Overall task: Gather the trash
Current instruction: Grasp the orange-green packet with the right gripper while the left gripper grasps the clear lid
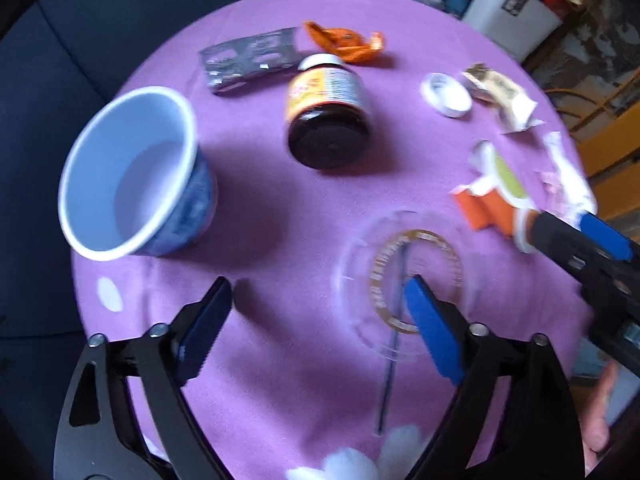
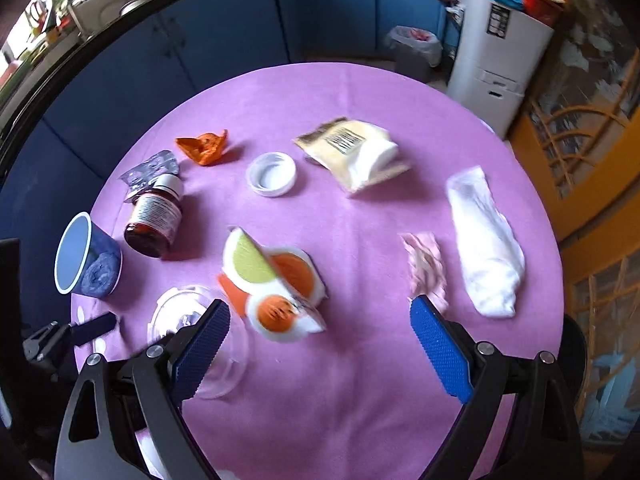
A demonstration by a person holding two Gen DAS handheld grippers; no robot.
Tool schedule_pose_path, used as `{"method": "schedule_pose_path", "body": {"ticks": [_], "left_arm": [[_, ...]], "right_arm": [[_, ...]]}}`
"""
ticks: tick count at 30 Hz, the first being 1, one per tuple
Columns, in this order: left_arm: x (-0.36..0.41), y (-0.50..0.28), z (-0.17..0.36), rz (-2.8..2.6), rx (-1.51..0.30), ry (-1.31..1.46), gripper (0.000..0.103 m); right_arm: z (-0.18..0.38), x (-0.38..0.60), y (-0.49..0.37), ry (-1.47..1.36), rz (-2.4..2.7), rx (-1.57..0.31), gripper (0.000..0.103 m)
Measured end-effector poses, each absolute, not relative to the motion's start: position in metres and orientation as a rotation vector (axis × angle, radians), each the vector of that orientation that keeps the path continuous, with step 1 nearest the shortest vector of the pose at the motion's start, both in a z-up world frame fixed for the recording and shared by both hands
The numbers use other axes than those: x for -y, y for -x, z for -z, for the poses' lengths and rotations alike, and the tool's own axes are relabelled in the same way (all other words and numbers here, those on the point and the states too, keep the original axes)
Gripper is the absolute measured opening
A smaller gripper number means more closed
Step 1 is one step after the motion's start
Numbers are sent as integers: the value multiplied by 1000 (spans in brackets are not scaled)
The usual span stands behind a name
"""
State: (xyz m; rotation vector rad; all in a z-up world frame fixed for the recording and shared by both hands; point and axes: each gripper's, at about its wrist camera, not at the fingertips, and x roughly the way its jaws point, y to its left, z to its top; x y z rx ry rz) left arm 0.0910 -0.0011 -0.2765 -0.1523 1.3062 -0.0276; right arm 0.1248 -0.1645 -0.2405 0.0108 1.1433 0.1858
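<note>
Trash lies scattered on a round table with a purple cloth [image 2: 320,400]. An orange, white and green carton wrapper [image 2: 276,284] lies just ahead of my open, empty right gripper [image 2: 320,352]; it also shows in the left wrist view [image 1: 496,200]. My left gripper [image 1: 320,328] is open and empty above the cloth, its right finger over a clear plastic lid [image 1: 400,276]. A blue and white cup [image 1: 132,176] lies tilted at the left. A dark jar [image 1: 326,116] lies on its side.
Also on the cloth are an orange wrapper [image 2: 204,146], a foil blister pack [image 2: 150,170], a white cap [image 2: 272,174], a beige packet [image 2: 356,152], a pink crumpled wrapper [image 2: 426,268] and a white bag [image 2: 484,248]. A bin [image 2: 414,50] and white cabinet [image 2: 496,52] stand beyond.
</note>
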Motion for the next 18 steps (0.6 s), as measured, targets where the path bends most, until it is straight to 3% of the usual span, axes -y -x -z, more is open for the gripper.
{"method": "schedule_pose_path", "body": {"ticks": [5, 12, 18], "left_arm": [[36, -93, 267, 166, -1271, 67, 94], [37, -107, 285, 80, -1308, 21, 98], [10, -108, 276, -19, -1287, 72, 83]], "right_arm": [[225, 164, -127, 24, -158, -1094, 89], [231, 168, -129, 33, -148, -1123, 89], [242, 151, -132, 60, -195, -1151, 88]]}}
